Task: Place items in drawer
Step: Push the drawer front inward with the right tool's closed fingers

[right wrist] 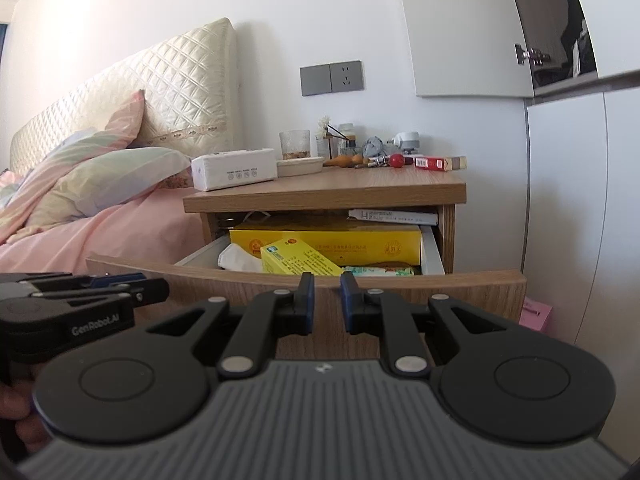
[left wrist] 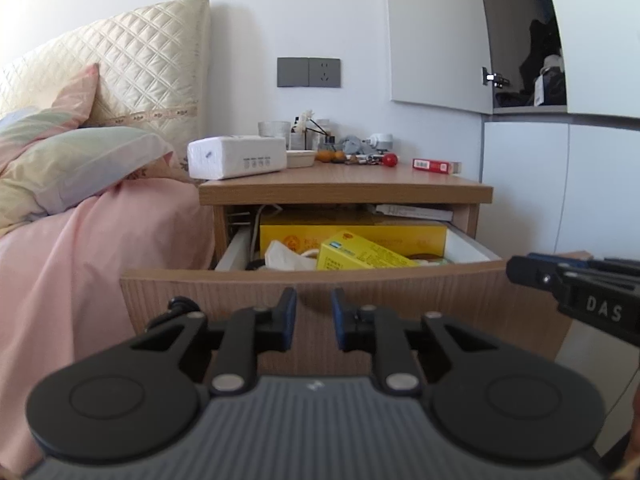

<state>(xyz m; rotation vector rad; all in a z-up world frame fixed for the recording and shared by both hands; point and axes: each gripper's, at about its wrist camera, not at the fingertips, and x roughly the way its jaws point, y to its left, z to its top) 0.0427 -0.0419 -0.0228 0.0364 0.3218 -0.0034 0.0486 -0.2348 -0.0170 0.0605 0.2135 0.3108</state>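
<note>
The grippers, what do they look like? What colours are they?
Both look alike. The left gripper has black linkage bars with silver rivets, blue pads inside its fingers, two round black discs and a grey ribbed body. The right gripper matches it. White lettering is printed on each one's side. No cables or sleeves show.

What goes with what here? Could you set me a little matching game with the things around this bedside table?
1 tissue pack
2 red ball
3 small yellow box
4 wall socket

a in the open drawer
b on the wall above the table
c left part of the tabletop
d tabletop, beside the red packet

Pairs: 1c, 2d, 3a, 4b
</note>
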